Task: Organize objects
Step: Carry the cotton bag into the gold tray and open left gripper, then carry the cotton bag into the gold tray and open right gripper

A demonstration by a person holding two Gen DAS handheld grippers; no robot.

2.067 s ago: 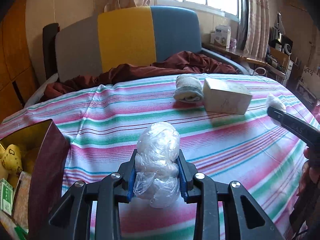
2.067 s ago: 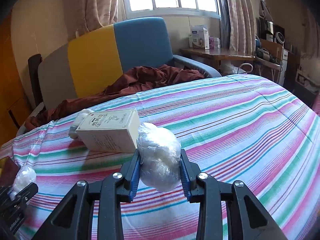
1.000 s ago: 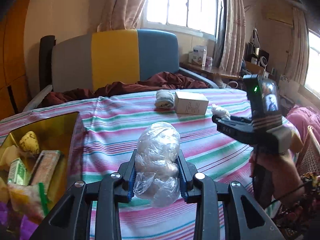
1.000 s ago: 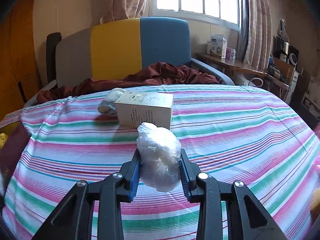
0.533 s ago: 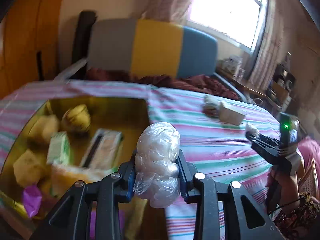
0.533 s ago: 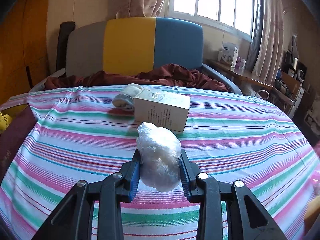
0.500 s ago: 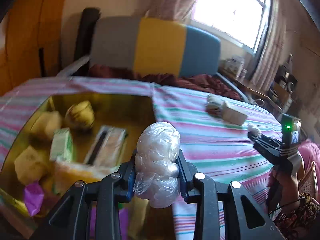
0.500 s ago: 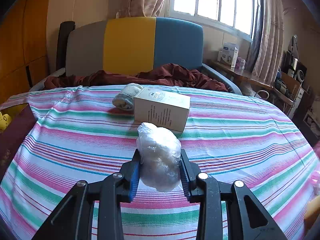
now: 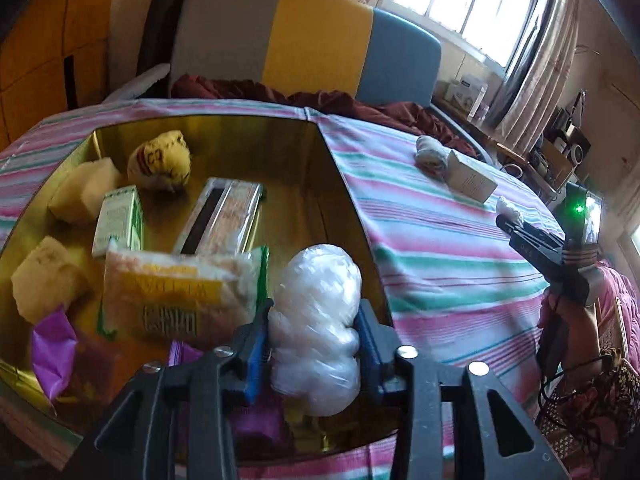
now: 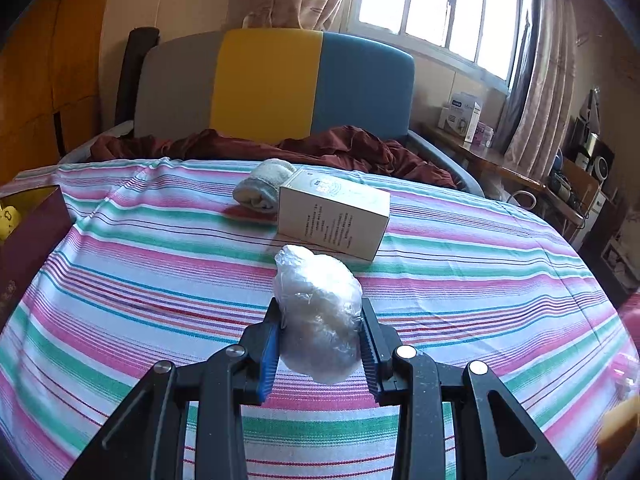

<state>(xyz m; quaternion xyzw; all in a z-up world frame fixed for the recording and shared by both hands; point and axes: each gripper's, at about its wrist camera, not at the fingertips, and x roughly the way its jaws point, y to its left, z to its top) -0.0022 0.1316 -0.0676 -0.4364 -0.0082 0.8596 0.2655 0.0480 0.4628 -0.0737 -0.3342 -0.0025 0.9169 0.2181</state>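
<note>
My left gripper (image 9: 314,330) hangs over the near right corner of an open gold tin (image 9: 348,200) with a white plastic-wrapped bundle (image 9: 316,320) between its blue pads. Its jaws are opening, though both pads still touch the bundle. The tin holds a yellow round item (image 9: 160,160), a green carton (image 9: 118,220), a snack packet (image 9: 180,292) and other wrapped things. My right gripper (image 10: 318,322) is shut on a second plastic-wrapped bundle (image 10: 318,312) above the striped cloth, just short of a white box (image 10: 334,216) and a rolled sock (image 10: 262,190).
A striped cloth (image 10: 480,264) covers the table. Behind it stands a grey, yellow and blue chair (image 10: 272,84) with a maroon blanket (image 10: 340,144). A cluttered side table (image 10: 480,148) is at the right. The tin's dark red side (image 10: 28,236) shows at the left edge.
My left gripper has swung left from above the cloth to over the gold tin and tilted down; its jaws stand slightly wider. The right gripper has rolled a little, still holding its bundle.
</note>
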